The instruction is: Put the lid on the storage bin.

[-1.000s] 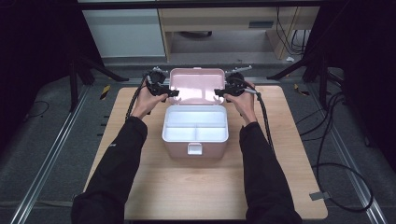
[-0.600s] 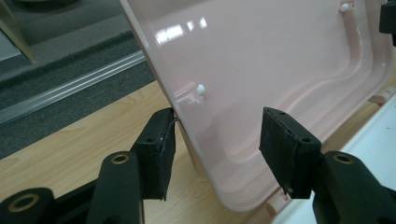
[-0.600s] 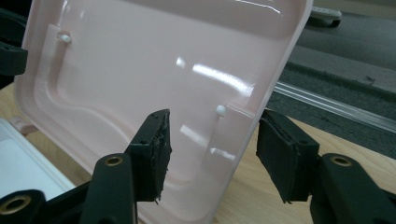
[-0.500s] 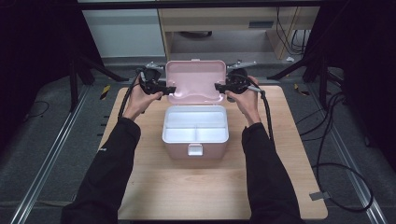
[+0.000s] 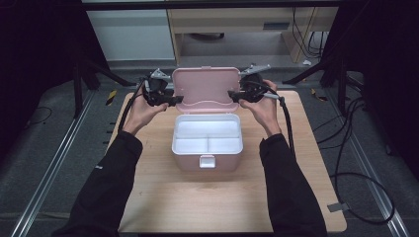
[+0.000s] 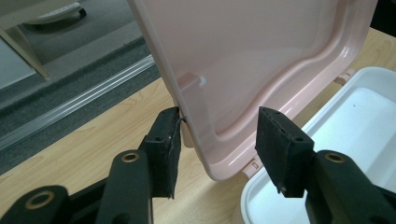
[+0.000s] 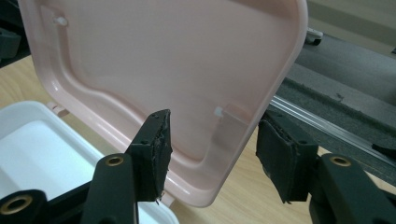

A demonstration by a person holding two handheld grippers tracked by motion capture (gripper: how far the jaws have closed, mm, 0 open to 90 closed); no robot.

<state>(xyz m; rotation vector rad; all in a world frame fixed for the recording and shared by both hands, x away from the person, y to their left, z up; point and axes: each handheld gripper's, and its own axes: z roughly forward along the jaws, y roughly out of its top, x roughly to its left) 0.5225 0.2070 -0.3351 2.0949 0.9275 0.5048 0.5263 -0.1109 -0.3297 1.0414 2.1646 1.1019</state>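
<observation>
High view: your left gripper (image 5: pixel 176 100) and right gripper (image 5: pixel 232 95) flank raised pink lid (image 5: pixel 206 88) at far side of box (image 5: pixel 207 146); left jaws just closing, both pairs apart astride lid edges; table (image 5: pixel 163 197) beneath.

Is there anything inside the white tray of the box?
No, both compartments of the white tray in the pink box look bare from the high view.

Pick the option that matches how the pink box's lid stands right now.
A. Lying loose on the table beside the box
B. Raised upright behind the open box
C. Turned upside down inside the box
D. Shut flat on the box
B: the lid stands up along the rear edge of the box, whose white inside lies open, with the left tongs and right tongs at its two side edges.
</observation>
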